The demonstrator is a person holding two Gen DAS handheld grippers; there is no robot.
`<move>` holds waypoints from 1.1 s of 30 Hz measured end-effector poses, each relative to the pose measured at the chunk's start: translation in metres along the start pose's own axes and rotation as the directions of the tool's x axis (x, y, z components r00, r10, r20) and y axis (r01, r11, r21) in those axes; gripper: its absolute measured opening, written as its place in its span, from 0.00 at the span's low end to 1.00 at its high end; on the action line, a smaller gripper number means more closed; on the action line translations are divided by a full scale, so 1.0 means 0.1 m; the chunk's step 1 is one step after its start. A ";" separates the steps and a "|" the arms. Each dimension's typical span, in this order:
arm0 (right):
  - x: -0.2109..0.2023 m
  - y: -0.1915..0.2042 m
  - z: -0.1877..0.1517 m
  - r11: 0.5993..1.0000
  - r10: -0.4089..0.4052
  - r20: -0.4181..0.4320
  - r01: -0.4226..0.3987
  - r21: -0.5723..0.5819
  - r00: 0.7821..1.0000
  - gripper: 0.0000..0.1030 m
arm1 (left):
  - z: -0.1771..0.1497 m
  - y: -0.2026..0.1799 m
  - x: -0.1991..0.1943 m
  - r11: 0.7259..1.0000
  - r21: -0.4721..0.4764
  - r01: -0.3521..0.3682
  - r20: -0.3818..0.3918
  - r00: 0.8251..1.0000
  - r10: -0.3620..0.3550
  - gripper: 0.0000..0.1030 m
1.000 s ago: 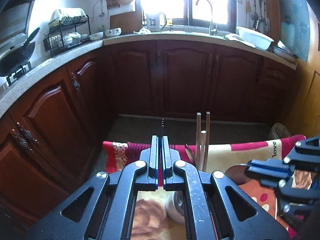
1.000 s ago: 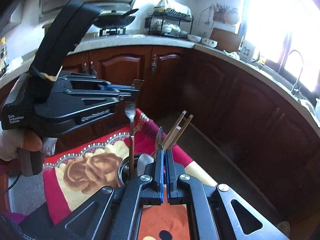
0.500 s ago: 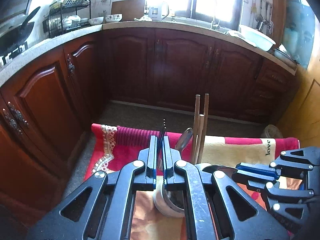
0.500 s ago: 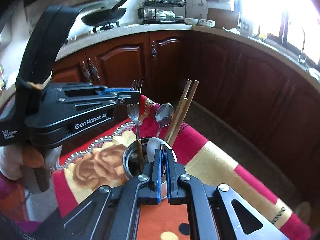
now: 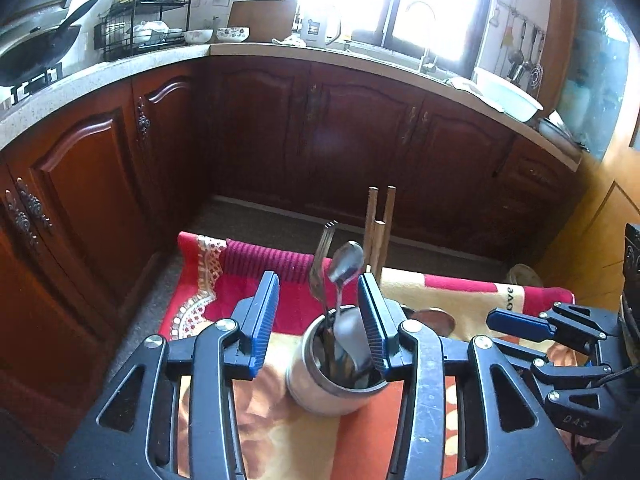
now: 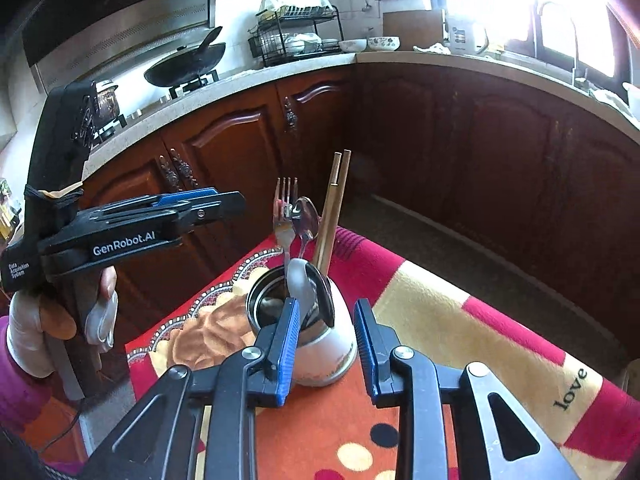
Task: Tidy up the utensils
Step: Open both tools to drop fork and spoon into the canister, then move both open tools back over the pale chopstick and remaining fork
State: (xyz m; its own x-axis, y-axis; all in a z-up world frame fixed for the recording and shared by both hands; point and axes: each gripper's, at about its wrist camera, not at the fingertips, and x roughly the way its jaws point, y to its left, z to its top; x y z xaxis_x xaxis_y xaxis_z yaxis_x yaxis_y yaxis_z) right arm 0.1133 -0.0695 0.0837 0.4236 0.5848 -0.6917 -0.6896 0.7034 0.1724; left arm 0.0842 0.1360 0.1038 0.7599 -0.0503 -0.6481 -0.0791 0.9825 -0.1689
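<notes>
The cup (image 6: pixel 320 336) sits just ahead of both grippers, left gripper (image 5: pixel 318 320) and right gripper (image 6: pixel 327 344), whose jaws have just been opening and grip nothing, and it holds a fork (image 6: pixel 283 220), spoons (image 6: pixel 306 216) and chopsticks (image 6: pixel 334 208).

Patterned cloth (image 6: pixel 460 320) – utensil cup (image 6: pixel 320 344) on top

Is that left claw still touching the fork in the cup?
Apart. In the right wrist view the left gripper, jaws just opened, ends left of the fork, dark cabinet showing between them; the fork stands in the cup.
</notes>
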 end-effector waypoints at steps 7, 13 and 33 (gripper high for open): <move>-0.28 -0.07 -0.24 0.999 -0.014 0.025 0.012 0.046 1.000 0.32 | -0.16 -0.18 -0.18 1.000 -0.007 0.026 0.003 1.000 -0.026 0.39; -0.48 -0.18 -0.47 0.996 -0.040 0.029 0.038 0.085 0.999 0.32 | -0.36 -0.49 -0.27 0.998 0.031 0.055 -0.009 0.998 -0.054 0.39; -0.98 -1.23 -2.04 0.940 -0.159 -0.207 0.212 0.267 0.965 0.33 | -1.67 -1.32 -0.06 0.936 -0.041 0.351 -0.384 0.859 -0.339 0.39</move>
State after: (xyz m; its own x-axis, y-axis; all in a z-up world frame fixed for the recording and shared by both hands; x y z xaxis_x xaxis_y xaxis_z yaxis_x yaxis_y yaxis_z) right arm 0.0370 -0.2961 -0.0124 0.3967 0.3690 -0.8405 -0.4020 0.8930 0.2024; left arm -0.0179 -0.0229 0.0061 0.4323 -0.4449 -0.7844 0.1663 0.8942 -0.4155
